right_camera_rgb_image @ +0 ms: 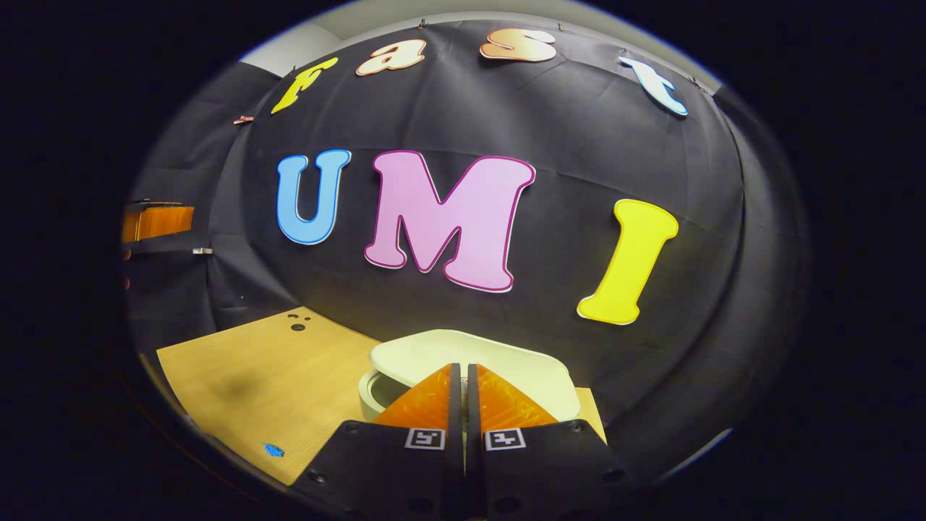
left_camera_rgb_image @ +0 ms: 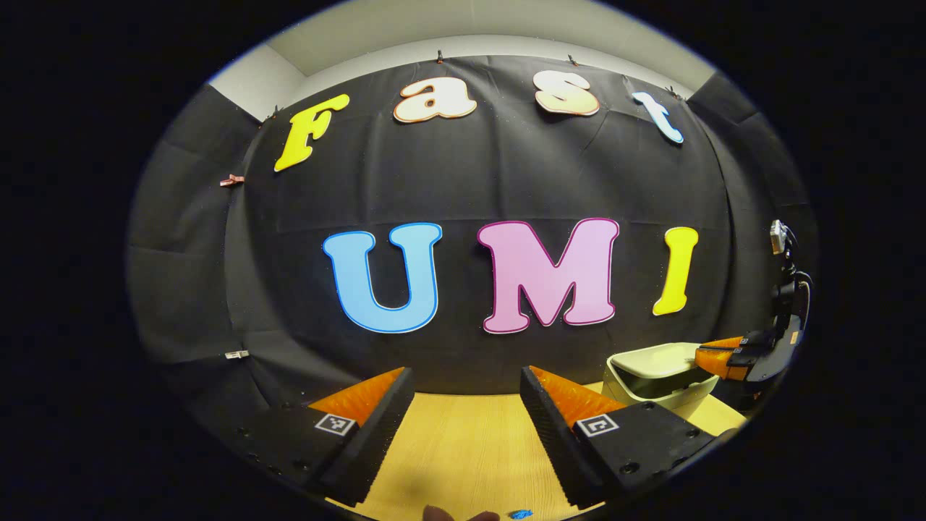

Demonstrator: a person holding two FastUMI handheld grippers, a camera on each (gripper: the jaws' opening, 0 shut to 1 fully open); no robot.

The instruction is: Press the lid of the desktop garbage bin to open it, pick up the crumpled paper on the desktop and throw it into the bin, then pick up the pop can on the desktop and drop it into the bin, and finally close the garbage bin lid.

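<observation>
Garbage bin point(right_camera_rgb_image: 539, 376): pale cream, at the far right part of the desk, close to the black cloth wall. Lid point(left_camera_rgb_image: 658, 358) tilted, a dark gap beneath its near edge.

Right gripper point(right_camera_rgb_image: 463, 383): fingers closed together with nothing between them, tips over the lid; whether they touch it is hard to say. In the left gripper view it shows at the bin's right side point(left_camera_rgb_image: 712, 359).

Left gripper point(left_camera_rgb_image: 466, 380): fingers wide apart, empty, above bare desk, well left of the bin.

Desk point(right_camera_rgb_image: 260, 383): light wood grain. One small blue scrap point(right_camera_rgb_image: 273, 450) near the front edge; a few dark holes point(right_camera_rgb_image: 296, 322) at the far left corner.

Wall point(right_camera_rgb_image: 651, 145): black cloth, clipped along its top edge, pale ceiling above.
</observation>
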